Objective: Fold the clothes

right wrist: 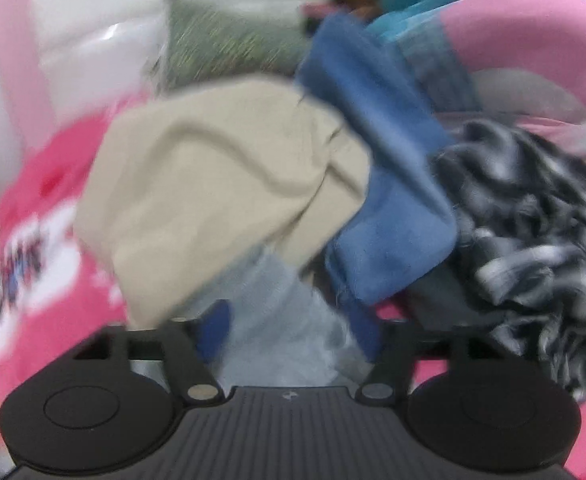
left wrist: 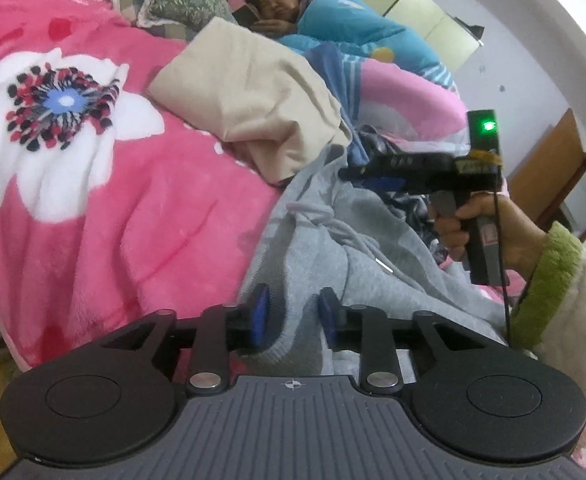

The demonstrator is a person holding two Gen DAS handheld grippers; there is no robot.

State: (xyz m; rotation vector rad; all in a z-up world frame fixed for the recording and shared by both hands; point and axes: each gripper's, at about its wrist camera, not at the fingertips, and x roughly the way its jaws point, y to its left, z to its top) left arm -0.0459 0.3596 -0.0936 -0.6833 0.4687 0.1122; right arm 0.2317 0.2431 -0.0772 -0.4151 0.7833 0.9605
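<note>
clothes still lie heaped: grey sweatshirt [left wrist: 333, 240] unfolded, beige garment [left wrist: 253, 104] at its eleven o'clock. left gripper [left wrist: 293, 316] and right gripper [right wrist: 293, 332] gape, holding nothing; folding barely begun.

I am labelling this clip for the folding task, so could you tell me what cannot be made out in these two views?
- Grey garment: left wrist view, near edge hidden behind the left gripper.
- Right gripper: right wrist view, motion blur smears its fingertips.
- Black-and-white fabric: right wrist view, blurred, type unclear.
- Beige cloth: folded or bunched, unclear.
</note>
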